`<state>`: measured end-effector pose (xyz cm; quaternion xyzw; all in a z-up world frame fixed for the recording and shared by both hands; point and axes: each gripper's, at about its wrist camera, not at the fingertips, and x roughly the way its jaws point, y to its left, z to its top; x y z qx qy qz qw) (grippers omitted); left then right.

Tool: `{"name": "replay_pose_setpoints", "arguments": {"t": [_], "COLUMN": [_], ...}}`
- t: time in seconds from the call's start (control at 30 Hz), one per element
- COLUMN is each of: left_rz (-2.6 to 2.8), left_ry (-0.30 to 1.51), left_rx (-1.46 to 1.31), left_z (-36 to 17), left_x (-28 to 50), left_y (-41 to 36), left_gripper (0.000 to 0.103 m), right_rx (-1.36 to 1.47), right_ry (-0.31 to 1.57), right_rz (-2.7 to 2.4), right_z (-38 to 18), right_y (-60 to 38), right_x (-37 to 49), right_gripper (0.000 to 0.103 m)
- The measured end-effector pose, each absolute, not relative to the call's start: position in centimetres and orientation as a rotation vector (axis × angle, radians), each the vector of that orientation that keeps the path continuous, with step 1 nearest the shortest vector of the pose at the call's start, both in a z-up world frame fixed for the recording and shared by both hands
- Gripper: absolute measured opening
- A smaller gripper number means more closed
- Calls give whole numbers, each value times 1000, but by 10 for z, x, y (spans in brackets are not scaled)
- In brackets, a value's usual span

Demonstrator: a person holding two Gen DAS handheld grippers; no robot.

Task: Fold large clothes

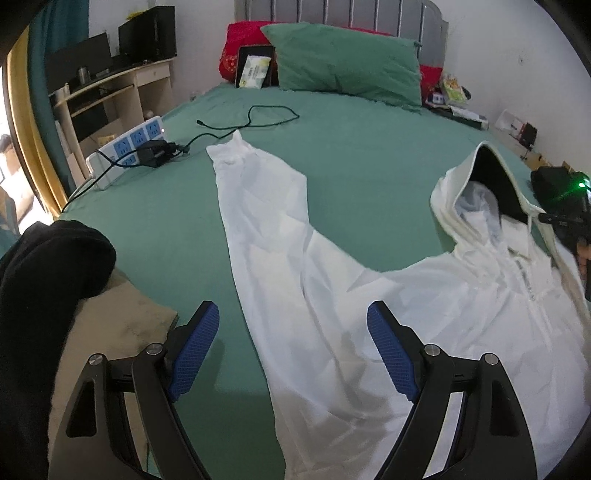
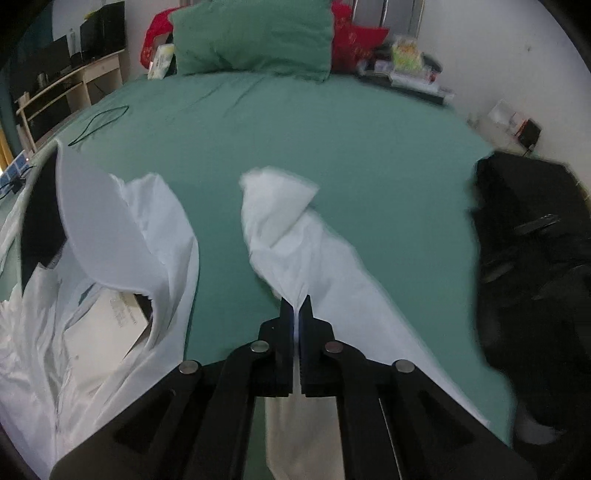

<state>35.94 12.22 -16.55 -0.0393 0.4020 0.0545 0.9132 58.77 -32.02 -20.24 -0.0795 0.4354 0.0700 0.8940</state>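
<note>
On the green bed (image 1: 351,155), right gripper (image 2: 296,306) jaws pinch the white hoodie (image 1: 369,295); left gripper (image 1: 293,325) jaws wide.

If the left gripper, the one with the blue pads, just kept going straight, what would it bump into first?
Probably the white hooded jacket. The left gripper is open and aims down at the bed, with the jacket's sleeve right between its fingers. Depth is hard to judge here.

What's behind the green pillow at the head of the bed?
Behind the green pillow, a red pillow shows at both sides, with the metal headboard above. Its middle is covered.
</note>
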Motion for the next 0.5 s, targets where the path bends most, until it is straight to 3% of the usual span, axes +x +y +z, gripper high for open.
{"name": "replay_pose_setpoints", "arguments": {"t": [0.27,0.5], "left_rz": [130,124], "left_ry": [758,763], "left_rx": [-99,-159], "left_z": [-128,-110], "left_x": [347,333], "left_y": [131,148], "left_gripper": [85,85], "right_rx": [32,34], "right_ry": [775,708], "right_rz": [260,394], "right_z": [-75,-19], "right_y": [-321,-232], "right_x": [509,451], "right_gripper": [2,2]}}
